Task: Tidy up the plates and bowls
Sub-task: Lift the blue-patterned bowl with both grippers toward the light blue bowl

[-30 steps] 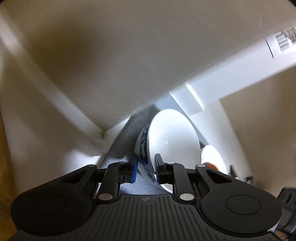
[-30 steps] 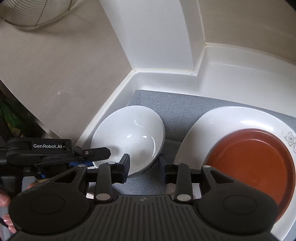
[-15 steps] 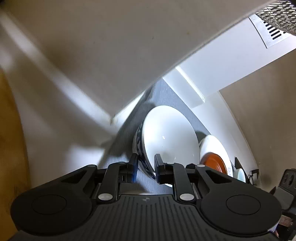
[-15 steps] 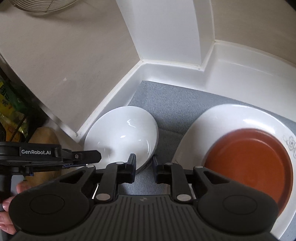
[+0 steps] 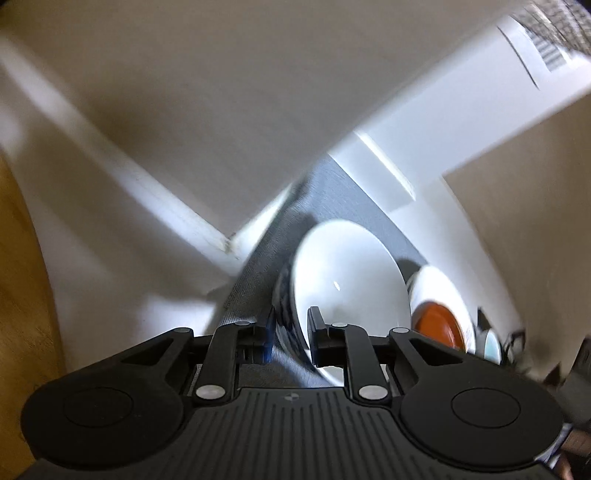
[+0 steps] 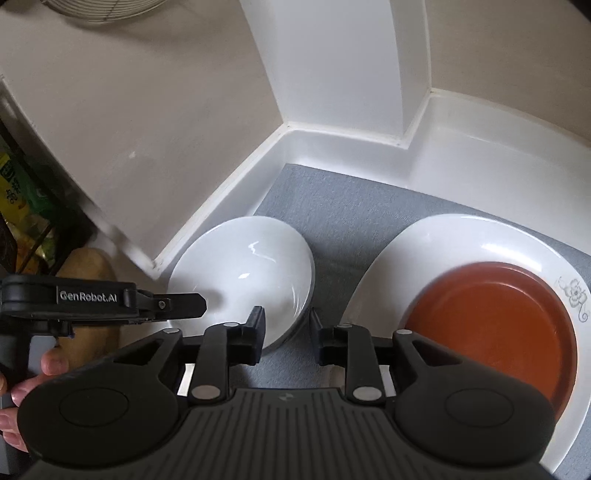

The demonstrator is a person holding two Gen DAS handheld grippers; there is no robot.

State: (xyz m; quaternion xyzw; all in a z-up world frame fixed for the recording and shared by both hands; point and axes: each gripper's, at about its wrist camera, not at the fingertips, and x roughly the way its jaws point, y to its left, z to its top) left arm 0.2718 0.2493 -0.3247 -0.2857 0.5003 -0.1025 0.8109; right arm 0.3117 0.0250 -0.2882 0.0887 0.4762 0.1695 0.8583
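A white bowl (image 5: 351, 280) with a blue pattern on its outside sits on a grey mat (image 6: 351, 206) in the corner. My left gripper (image 5: 290, 330) is shut on its near rim, one finger inside and one outside. In the right wrist view the same bowl (image 6: 251, 273) shows the left gripper (image 6: 184, 306) reaching in from the left. My right gripper (image 6: 286, 328) straddles the bowl's right rim; its jaws are opening and the pads stand off the rim. Right of the bowl a red-brown plate (image 6: 491, 325) lies on a large white plate (image 6: 443, 243).
A white pillar (image 6: 332, 74) and raised white ledge close off the back. A beige cabinet side (image 6: 129, 110) stands left of the bowl, with a wire basket (image 6: 103, 7) above and food packets (image 6: 18, 192) lower left. A hand (image 6: 22, 387) holds the left gripper.
The right gripper's jaws narrowed around the bowl's rim, then spread wider again. The left gripper kept its grip on the bowl, and its view shifted only slightly.
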